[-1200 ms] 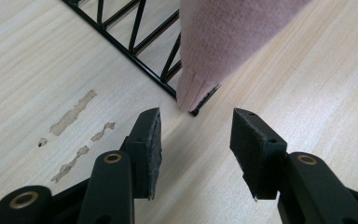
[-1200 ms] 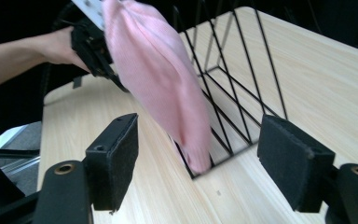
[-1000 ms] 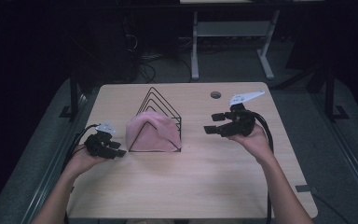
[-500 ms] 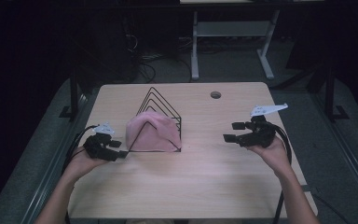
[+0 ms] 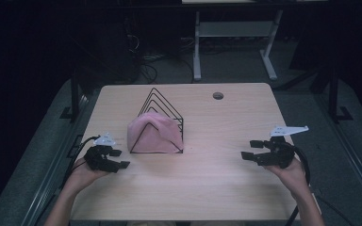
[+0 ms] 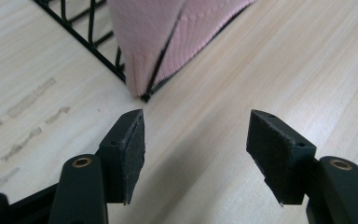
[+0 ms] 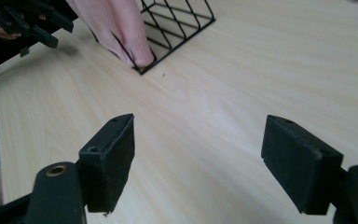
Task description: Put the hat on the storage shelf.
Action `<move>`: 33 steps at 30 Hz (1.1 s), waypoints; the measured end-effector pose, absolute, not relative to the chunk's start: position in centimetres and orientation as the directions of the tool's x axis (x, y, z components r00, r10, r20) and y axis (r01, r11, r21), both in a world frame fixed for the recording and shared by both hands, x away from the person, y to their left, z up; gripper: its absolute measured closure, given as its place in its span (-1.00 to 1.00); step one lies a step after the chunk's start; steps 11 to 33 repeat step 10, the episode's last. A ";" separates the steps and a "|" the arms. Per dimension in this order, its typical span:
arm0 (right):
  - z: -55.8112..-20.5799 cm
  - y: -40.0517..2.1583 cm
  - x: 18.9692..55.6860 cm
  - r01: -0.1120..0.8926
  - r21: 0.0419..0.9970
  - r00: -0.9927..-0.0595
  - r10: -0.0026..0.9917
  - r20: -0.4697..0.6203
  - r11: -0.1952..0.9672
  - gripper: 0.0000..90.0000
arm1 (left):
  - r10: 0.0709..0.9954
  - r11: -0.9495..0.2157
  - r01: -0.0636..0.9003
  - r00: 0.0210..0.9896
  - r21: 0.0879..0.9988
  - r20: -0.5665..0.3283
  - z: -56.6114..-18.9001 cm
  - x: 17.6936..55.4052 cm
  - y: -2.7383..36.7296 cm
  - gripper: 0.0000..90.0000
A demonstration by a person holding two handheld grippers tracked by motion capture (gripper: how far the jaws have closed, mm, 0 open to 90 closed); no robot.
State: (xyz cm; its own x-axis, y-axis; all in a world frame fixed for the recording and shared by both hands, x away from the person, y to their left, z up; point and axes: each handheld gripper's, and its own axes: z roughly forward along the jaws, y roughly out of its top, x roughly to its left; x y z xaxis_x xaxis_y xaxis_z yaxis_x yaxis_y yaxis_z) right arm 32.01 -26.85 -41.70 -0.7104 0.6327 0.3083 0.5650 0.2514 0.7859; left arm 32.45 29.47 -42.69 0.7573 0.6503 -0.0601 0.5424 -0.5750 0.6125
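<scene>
A black wire rack [image 5: 162,106] of triangular frames stands on the wooden table [image 5: 207,183], left of centre. A pink cloth [image 5: 151,134] is draped over its near frames. The same pink cloth [image 6: 168,37] hangs at the rack's corner in the left gripper view, and the cloth [image 7: 116,28] with the rack [image 7: 177,23] lies far ahead in the right gripper view. My left gripper [image 5: 119,159] is open, low over the table's left side, a short way from the cloth. My right gripper [image 5: 249,149] is open over the right side, pointing left, nothing between its jaws.
A round cable hole [image 5: 218,95] sits near the table's far edge. Beyond the table stand a white desk frame [image 5: 231,42] and tangled cables [image 5: 146,56] on a dark floor. Wide bare wood lies between the two grippers.
My right gripper has moved down and to the right, away from the rack, toward the table's near right side. The left gripper has barely shifted.
</scene>
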 end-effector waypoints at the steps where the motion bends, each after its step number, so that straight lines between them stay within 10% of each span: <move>1: -41.9 -27.0 31.7 0.575 0.778 -0.704 0.638 0.313 0.253 -0.44 | 0.652 -0.569 0.544 0.755 0.617 -0.064 -42.7 32.2 29.5 -0.20; 33: -43.2 -27.9 29.2 0.584 0.765 -0.694 0.656 0.296 0.272 -0.46 | 0.653 -0.567 0.514 0.757 0.644 -0.029 -42.9 30.6 28.7 -0.22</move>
